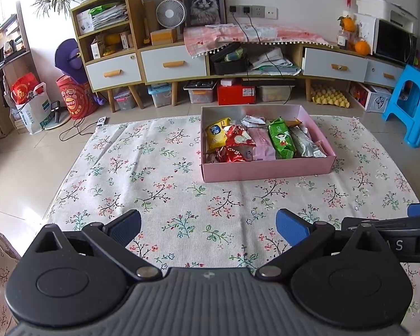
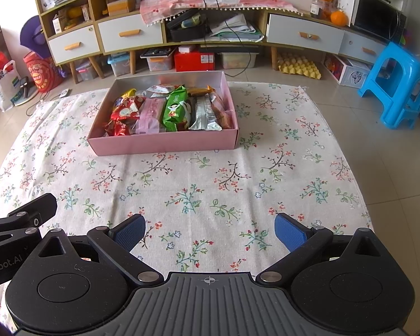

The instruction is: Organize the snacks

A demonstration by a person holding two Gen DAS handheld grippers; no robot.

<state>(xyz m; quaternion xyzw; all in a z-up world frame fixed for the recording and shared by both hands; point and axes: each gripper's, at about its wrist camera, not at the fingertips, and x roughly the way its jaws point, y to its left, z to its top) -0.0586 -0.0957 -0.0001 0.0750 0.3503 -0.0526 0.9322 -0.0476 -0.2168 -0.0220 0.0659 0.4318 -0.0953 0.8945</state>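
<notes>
Both tools, left (image 1: 208, 228) & right (image 2: 210, 231), gaping, empty; pink box (image 1: 266, 171) wall hides snack (image 1: 281, 138) bottoms.

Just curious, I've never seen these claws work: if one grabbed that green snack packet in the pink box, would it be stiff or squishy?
The green snack packet looks puffy, so it would probably give and crinkle. Its glossy wrapper may slip. It seems light, resting among other packets in the pink box.

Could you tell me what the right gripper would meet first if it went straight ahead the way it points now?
Probably the floral cloth: the open right gripper tilts down toward bare fabric. On a shallower line it would reach the pink box of snacks; depth is uncertain.
</notes>
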